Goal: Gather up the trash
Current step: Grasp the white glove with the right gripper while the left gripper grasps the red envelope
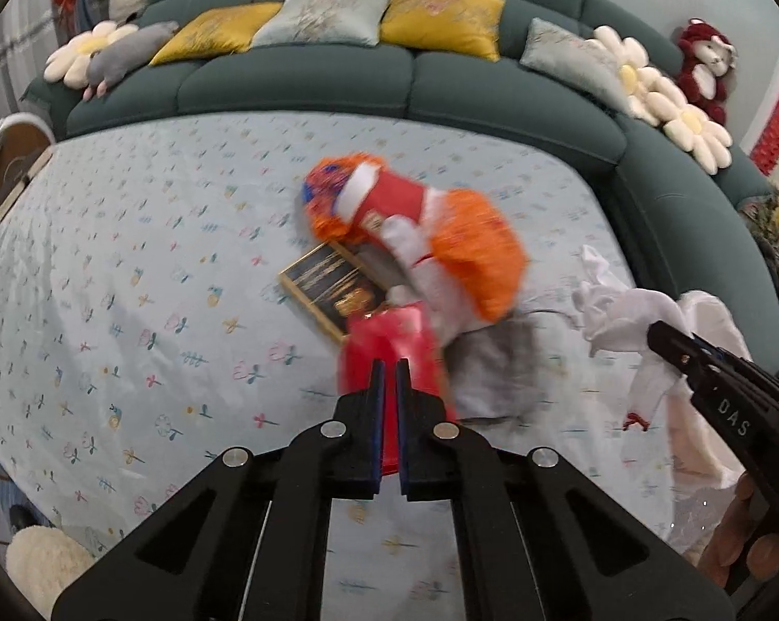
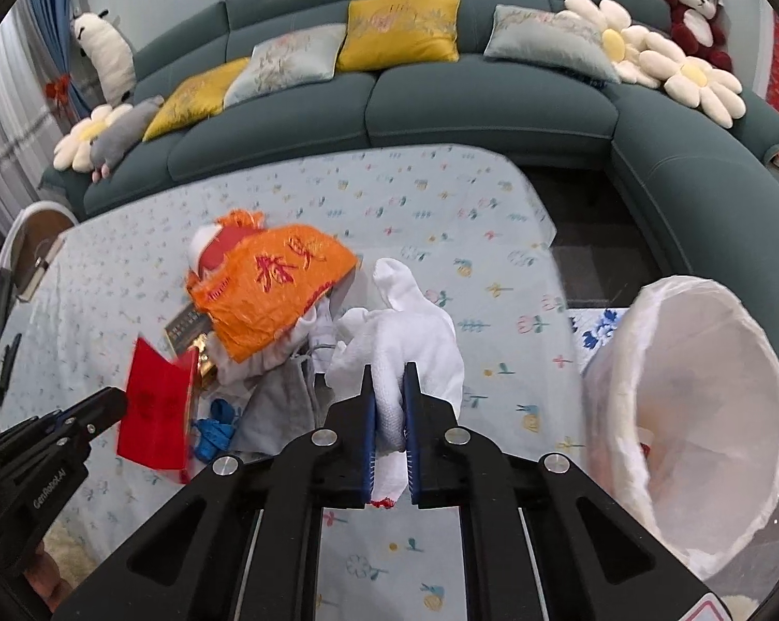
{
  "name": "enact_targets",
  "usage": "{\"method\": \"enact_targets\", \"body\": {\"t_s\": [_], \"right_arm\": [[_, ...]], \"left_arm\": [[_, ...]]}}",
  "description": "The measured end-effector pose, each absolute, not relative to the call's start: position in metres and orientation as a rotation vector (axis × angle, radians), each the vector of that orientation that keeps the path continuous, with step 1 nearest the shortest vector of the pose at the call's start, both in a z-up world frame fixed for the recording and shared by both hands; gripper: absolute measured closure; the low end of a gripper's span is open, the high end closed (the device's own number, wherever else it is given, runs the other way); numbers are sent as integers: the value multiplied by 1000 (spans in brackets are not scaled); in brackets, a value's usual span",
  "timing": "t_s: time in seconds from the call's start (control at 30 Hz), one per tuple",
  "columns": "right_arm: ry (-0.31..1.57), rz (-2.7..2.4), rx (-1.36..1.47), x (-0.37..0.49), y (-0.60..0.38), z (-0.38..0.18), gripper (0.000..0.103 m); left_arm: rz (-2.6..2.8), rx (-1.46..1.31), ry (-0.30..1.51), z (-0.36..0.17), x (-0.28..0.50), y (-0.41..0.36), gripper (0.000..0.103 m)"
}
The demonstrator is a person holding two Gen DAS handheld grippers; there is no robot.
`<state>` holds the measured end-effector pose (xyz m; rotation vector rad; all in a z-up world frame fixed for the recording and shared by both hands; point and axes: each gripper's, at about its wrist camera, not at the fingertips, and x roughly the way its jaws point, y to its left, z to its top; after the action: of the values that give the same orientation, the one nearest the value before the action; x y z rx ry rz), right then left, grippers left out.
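Note:
My left gripper [image 1: 389, 365] is shut on a red paper packet [image 1: 389, 346], held above the floral tablecloth; it also shows in the right wrist view [image 2: 153, 411] at the left gripper's tip [image 2: 117, 401]. My right gripper [image 2: 389, 370] is shut on a white cloth [image 2: 405, 341], lifted off the table; the cloth also shows in the left wrist view [image 1: 632, 310]. A pile remains mid-table: an orange wrapper [image 2: 275, 284], a red and white package [image 1: 389, 202], a black and gold box [image 1: 332, 287], a grey cloth [image 2: 280, 403] and a blue scrap [image 2: 213, 429].
A white-lined bin [image 2: 700, 403] stands at the table's right edge. The table [image 2: 415, 196] has a floral cloth. A dark green sofa [image 2: 493, 103] with cushions and plush toys curves behind and to the right. A round wooden item [image 1: 11, 165] sits at the far left.

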<state>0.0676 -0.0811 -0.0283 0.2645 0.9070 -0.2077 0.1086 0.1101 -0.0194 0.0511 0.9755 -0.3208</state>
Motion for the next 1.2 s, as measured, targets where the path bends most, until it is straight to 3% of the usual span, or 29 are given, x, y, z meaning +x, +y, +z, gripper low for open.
{"method": "enact_targets", "body": {"t_s": [0.47, 0.57, 0.63, 0.67, 0.7, 0.77, 1.07, 1.13, 1.2], "right_arm": [[779, -274, 303, -8, -118, 17, 94], [777, -290, 321, -20, -125, 17, 94], [781, -294, 327, -24, -127, 15, 94], [783, -294, 329, -25, -127, 14, 94], [786, -292, 328, -26, -126, 13, 94], [794, -286, 323, -26, -123, 10, 94], [860, -242, 295, -2, -98, -10, 94], [874, -233, 287, 4, -93, -13, 94], [889, -223, 279, 11, -88, -16, 94]], "left_arm": [[-419, 83, 890, 19, 53, 67, 100], [-387, 93, 902, 17, 49, 68, 96], [-347, 73, 942, 8, 55, 77, 72], [-328, 61, 957, 5, 58, 83, 41], [-297, 37, 968, 1, 61, 92, 22], [-242, 1, 970, -6, 68, 111, 15], [-144, -25, 1095, -54, 103, 157, 16], [-135, -6, 1103, -61, 110, 158, 19], [-139, -15, 1120, -67, 117, 158, 30]]}}
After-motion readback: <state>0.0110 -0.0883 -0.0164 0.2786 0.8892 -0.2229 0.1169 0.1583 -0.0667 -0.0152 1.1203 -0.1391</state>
